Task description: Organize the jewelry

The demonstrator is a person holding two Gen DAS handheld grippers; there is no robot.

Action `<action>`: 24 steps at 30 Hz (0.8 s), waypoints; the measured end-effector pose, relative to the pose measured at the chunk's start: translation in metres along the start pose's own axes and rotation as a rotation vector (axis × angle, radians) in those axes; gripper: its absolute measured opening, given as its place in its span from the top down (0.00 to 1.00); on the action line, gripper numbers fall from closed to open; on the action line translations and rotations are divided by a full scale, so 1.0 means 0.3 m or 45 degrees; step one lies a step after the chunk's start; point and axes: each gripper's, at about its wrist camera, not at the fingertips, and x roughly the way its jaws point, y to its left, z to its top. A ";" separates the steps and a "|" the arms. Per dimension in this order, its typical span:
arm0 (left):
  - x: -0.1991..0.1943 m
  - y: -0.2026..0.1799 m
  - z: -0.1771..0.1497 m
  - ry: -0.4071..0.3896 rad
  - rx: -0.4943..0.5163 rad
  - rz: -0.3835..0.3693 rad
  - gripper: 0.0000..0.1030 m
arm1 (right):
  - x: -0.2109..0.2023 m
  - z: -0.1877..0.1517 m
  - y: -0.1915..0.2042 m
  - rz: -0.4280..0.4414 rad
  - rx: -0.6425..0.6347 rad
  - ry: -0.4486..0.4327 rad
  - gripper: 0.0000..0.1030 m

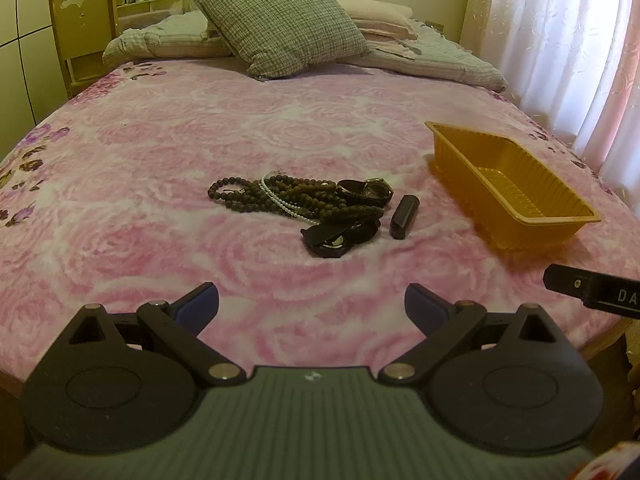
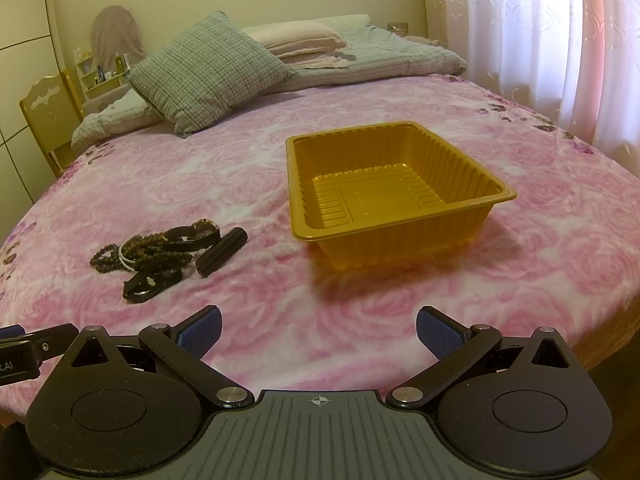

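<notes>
On the bed, both my tools are hovering low over the pink rose blanket, nothing gripped. Left tool is sitting wide open, blue pads well apart. Right tool is also gaping fully, empty.

From the left wrist view, the jewelry pile is lying at 12 o'clock ahead of the left tool: dark bead strands tangled with a white pearl strand, a watch touching the beads on the 3 o'clock side, and a black-strapped watch at the pile's near edge. A black faceted stick is lying just beside the pile toward 3 o'clock, apart from it.

The yellow ribbed tray is sitting at 12 o'clock in the right wrist view, holding nothing, well apart from the pile, which is showing at 10 o'clock there.

A checked cushion is leaning at the far end against folded bedding.
</notes>
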 end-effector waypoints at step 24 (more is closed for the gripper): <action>0.005 -0.006 0.002 -0.002 -0.002 -0.009 0.04 | 0.011 -0.003 -0.014 -0.003 0.011 0.002 0.00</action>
